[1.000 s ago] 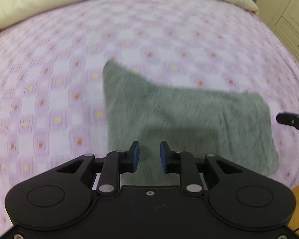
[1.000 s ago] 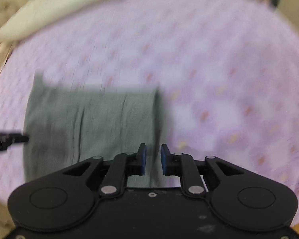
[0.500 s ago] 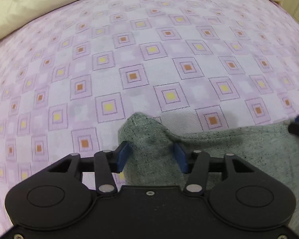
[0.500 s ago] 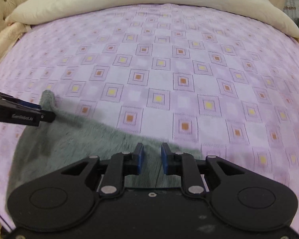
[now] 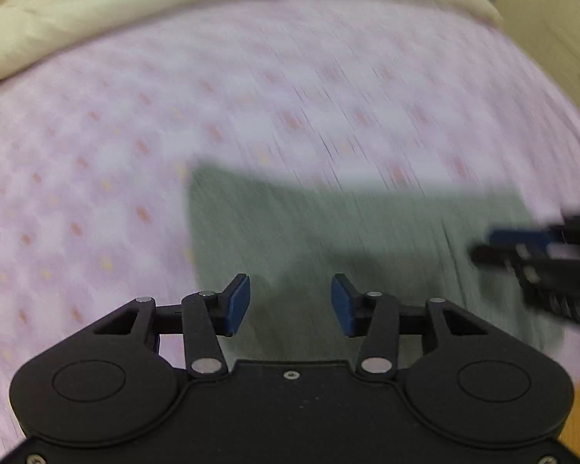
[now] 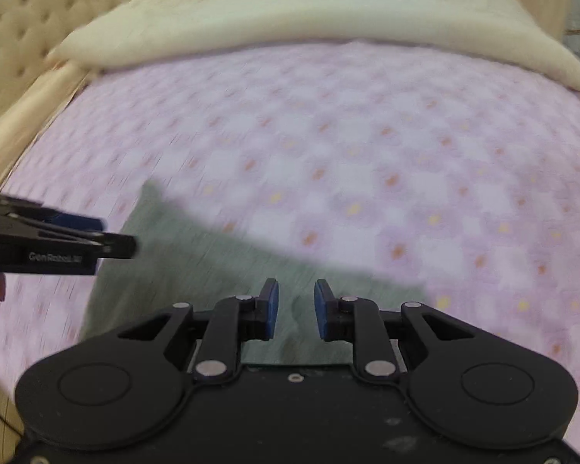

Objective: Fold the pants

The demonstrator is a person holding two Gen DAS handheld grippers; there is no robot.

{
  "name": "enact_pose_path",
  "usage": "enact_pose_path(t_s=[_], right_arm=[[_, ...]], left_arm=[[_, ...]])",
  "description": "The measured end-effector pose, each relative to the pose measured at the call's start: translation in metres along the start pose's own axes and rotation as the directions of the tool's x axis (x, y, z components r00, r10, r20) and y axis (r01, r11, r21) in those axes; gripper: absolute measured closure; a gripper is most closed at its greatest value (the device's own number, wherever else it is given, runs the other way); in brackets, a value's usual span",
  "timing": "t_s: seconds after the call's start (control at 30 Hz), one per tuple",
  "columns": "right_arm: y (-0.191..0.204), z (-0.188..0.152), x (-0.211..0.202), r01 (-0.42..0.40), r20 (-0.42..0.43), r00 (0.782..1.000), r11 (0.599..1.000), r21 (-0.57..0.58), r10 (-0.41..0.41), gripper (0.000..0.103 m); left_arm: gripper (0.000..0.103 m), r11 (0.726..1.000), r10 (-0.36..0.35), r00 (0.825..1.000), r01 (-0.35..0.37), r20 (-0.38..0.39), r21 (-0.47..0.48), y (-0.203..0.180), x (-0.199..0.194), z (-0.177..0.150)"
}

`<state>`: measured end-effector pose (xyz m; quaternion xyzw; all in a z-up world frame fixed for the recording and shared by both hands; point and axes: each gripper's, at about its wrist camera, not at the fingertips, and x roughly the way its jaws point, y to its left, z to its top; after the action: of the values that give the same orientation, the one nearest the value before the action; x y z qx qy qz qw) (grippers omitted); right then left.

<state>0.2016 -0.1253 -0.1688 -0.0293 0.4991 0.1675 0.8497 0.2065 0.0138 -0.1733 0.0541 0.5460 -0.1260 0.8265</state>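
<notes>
Green pants (image 5: 328, 239) are lying folded on pink bed (image 5: 96, 154). Left gripper (image 5: 290, 305) is hanging wide w/ nothing inside, jaws just closing a bit; right gripper (image 6: 295, 309) is gaping narrow, empty.

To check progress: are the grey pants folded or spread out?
Folded: the grey pants lie as one compact rectangle on the bedsheet, no separate legs showing.

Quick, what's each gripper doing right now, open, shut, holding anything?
Left gripper: open, jaws just closed slightly, nothing pinched, above the pants.
Right gripper: open, narrower gap, nothing gripped.
</notes>
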Motion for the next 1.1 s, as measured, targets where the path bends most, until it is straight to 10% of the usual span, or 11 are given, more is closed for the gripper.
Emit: enact_pose_path(t_s=[0.1, 0.2, 0.33, 0.53, 0.77, 1.1], right_arm=[[-0.006, -0.029, 0.010, 0.063, -0.077, 0.995, 0.998, -0.013, -0.064, 0.089], [-0.018, -0.042, 0.002, 0.061, -0.065, 0.996, 0.998, 0.022, -0.059, 0.093], [-0.012, -0.048, -0.026, 0.077, -0.032, 0.997, 0.997, 0.023, -0.076, 0.078], [-0.005, -0.087, -0.033, 0.064, -0.078, 0.995, 0.997, -0.031, -0.066, 0.079], [-0.018, -0.081, -0.040, 0.053, -0.069, 0.996, 0.998, 0.019, -0.052, 0.078], [-0.062, -0.048, -0.017, 0.059, -0.046, 0.998, 0.979, 0.195, -0.051, 0.062]], left_arm=[[0.044, 0.988, 0.103, 0.991, -0.093, -0.080, 0.120, -0.007, 0.021, -0.037], [0.042, 0.996, 0.085, 0.993, -0.082, -0.078, 0.047, 0.005, 0.010, -0.047], [0.049, 0.994, 0.095, 0.995, -0.097, -0.041, -0.043, 0.008, -0.018, -0.054], [0.046, 0.991, 0.117, 0.989, -0.110, -0.095, 0.082, -0.016, -0.010, -0.084], [0.047, 0.985, 0.065, 0.973, -0.098, -0.221, -0.142, 0.006, -0.007, -0.065], [0.047, 0.978, 0.127, 0.973, -0.155, -0.193, -0.138, 0.000, -0.020, -0.035]])
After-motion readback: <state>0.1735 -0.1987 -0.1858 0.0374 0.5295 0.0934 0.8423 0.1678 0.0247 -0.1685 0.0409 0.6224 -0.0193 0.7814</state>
